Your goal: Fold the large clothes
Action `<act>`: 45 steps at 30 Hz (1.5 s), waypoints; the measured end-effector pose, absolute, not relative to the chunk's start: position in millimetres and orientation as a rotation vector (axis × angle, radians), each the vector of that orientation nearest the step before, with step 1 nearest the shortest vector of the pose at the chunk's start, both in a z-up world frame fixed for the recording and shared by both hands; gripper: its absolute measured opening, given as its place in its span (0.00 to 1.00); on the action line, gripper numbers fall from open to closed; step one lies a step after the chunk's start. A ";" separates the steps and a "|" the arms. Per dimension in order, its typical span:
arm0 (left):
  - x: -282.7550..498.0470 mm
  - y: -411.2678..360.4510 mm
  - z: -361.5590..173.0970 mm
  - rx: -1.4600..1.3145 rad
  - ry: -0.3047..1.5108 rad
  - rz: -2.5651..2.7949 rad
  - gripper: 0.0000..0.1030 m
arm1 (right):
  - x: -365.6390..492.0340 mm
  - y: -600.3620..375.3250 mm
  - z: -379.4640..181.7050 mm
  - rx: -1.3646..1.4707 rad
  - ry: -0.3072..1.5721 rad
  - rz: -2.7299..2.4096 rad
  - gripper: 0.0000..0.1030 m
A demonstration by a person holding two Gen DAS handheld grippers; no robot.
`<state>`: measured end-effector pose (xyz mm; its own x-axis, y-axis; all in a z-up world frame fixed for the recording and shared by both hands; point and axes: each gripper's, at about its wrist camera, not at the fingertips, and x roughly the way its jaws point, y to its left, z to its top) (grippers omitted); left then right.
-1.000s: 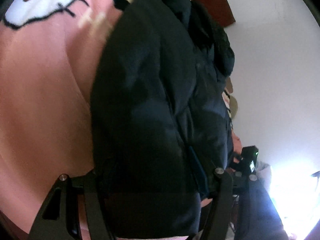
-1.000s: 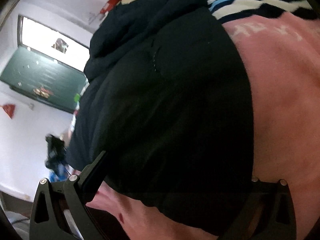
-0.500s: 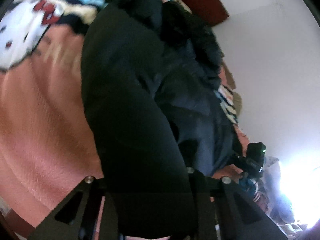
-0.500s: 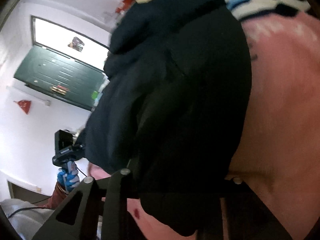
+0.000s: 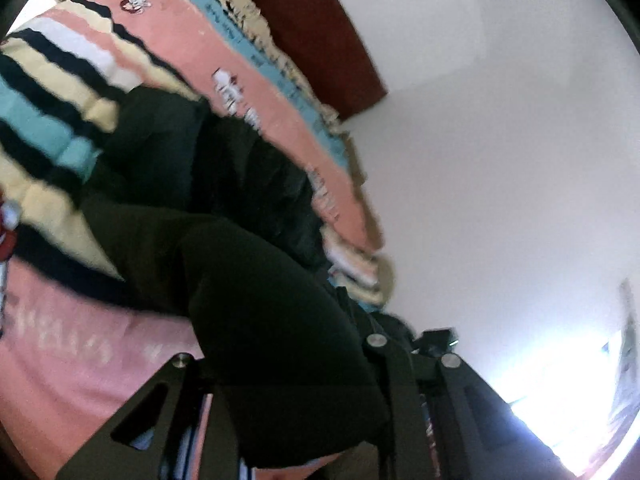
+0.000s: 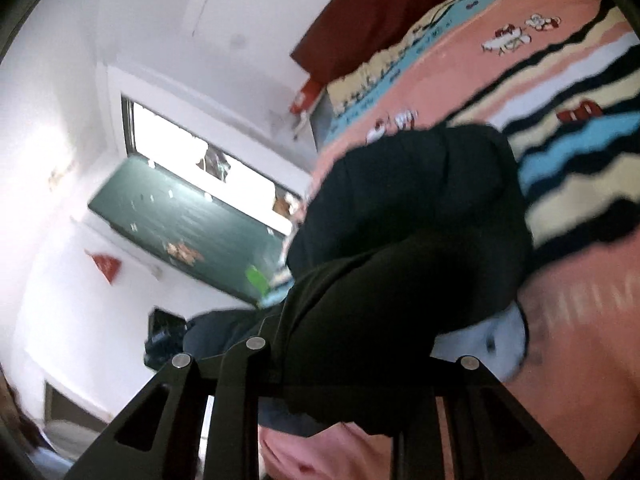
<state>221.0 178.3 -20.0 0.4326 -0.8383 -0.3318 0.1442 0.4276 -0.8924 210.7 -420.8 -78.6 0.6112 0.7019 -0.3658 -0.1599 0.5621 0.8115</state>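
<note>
A large black padded jacket [image 5: 240, 280] lies on a pink, striped cartoon blanket [image 5: 72, 364], its near hem lifted off the bed. My left gripper [image 5: 288, 364] is shut on one corner of that hem, and the fabric bulges up between the fingers. My right gripper [image 6: 360, 364] is shut on the other hem corner of the jacket [image 6: 420, 220], which hangs in a fold over the blanket [image 6: 580, 320]. Each wrist view shows the other gripper's black body beyond the cloth: the right one [image 5: 436, 340] and the left one [image 6: 164, 336]. Both views are motion-blurred.
A dark red headboard [image 5: 316, 28] stands at the far end of the bed against a white wall [image 5: 500, 160]. The right wrist view shows a green door [image 6: 180, 220] with a bright window above it. Bright light glares at the left view's lower right.
Both grippers went from open around the jacket's hem to shut on it. They then rose and tilted up, lifting the hem, so more of the blanket, headboard and wall shows.
</note>
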 end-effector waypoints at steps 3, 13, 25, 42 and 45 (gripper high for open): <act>259.6 181.0 -10.3 -1.008 0.876 -0.726 0.15 | 252.7 -426.6 -63.6 0.858 0.708 0.551 0.24; 412.1 167.4 -2.7 -0.956 0.868 -0.527 0.19 | 396.6 -444.9 -54.4 0.882 0.681 0.321 0.32; 525.5 135.7 -134.2 -0.979 1.100 -0.363 0.21 | 524.5 -435.8 -162.3 0.829 0.904 0.075 0.36; 492.5 200.3 -89.6 -1.363 0.784 -0.480 0.57 | 469.2 -473.3 -92.0 0.829 0.749 0.105 0.94; 481.1 191.1 -55.4 -1.169 0.822 -0.415 0.57 | 452.9 -459.5 -59.3 0.713 0.733 0.111 0.94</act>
